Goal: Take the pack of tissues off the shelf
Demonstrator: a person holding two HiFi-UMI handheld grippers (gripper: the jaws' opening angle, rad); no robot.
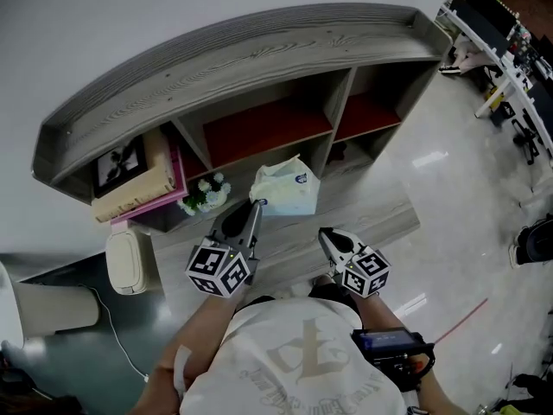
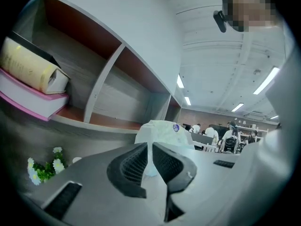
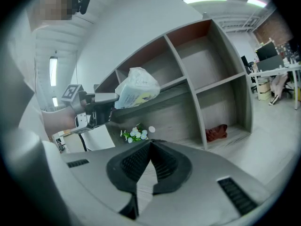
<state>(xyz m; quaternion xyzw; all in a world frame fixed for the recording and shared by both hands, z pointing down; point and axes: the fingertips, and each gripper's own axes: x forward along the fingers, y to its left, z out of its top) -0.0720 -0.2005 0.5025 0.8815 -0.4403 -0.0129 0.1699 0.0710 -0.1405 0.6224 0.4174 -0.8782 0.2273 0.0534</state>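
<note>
Left gripper pinches the tissue pack by its wrapper edge, and the pack hangs before the shelf. Right gripper closed, empty. I'd withdraw slowly, since the thin grip could slip.

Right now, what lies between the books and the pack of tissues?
A small bunch of white flowers lies there. The head view shows it between the books and the pack of tissues.

1. The pack of tissues is half hidden low down behind the left gripper.
2. The books run off the left edge.
3. The red thing is too small to name.
</note>
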